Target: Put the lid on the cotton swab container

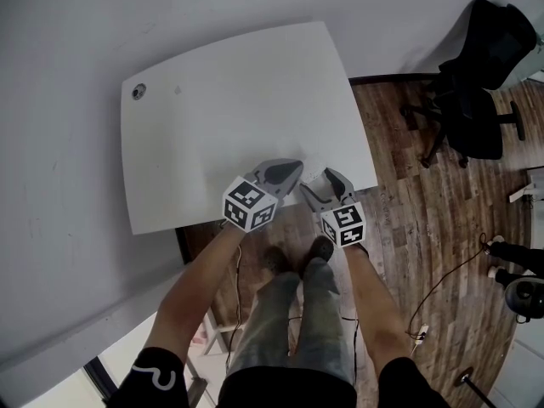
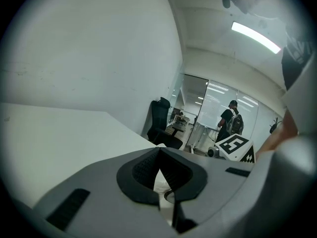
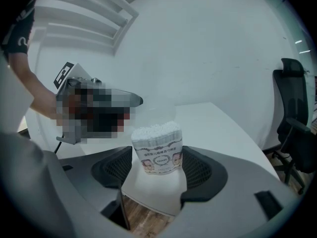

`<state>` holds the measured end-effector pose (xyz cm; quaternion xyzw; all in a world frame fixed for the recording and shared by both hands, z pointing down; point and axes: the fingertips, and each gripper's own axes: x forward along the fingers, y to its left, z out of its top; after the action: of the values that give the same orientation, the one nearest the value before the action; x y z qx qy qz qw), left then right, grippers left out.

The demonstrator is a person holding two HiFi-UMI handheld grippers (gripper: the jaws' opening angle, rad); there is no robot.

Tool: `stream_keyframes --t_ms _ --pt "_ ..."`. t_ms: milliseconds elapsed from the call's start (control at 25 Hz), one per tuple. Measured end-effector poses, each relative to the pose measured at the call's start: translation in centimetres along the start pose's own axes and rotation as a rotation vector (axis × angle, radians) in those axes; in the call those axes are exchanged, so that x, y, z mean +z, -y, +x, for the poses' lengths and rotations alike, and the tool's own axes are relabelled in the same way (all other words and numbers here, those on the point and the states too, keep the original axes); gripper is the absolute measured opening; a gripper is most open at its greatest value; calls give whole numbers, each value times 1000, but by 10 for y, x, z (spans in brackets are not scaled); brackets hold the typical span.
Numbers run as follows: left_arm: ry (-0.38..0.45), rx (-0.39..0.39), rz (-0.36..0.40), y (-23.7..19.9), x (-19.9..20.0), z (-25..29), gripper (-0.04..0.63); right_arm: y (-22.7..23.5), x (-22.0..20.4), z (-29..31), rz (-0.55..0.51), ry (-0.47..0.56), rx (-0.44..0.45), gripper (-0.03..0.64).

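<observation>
The cotton swab container (image 3: 157,148), a small round tub packed with white swabs, stands on the near corner of the white table (image 1: 229,100). My right gripper (image 3: 157,165) is open, with a pad close on each side of the tub. My left gripper (image 2: 158,152) is shut. A thin clear piece, which looks like the lid (image 2: 167,192), is pinched between its pads. In the right gripper view the left gripper (image 3: 138,101) hangs just above and left of the tub, and the faint clear lid (image 3: 158,115) is over the swabs. In the head view both grippers (image 1: 293,170) (image 1: 319,183) meet at the table's front right corner and hide the tub.
A cable grommet (image 1: 138,91) sits at the table's far left. A black office chair (image 1: 476,83) stands on the wood floor (image 1: 425,228) to the right. The table's front edge lies right under the grippers. A person with a backpack (image 2: 230,123) stands far off behind glass.
</observation>
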<state>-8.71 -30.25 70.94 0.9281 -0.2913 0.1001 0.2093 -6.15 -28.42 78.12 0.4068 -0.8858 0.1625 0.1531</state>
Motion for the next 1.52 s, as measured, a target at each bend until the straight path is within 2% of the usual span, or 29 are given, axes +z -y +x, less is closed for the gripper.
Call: stream_keyframes --t_ms 760,1200,1440,1520 --pt "-60 -31 6 21 -19 13 18 0 0 -4 -3 2 14 303" --pt "-79 -29 -20 22 -24 16 18 0 -1 -3 -3 6 20 304" --pt "-121 -20 -5 22 -25 19 17 1 0 -3 -1 5 21 304" --pt "-140 -5 26 22 -26 20 18 2 0 -2 0 6 20 304"
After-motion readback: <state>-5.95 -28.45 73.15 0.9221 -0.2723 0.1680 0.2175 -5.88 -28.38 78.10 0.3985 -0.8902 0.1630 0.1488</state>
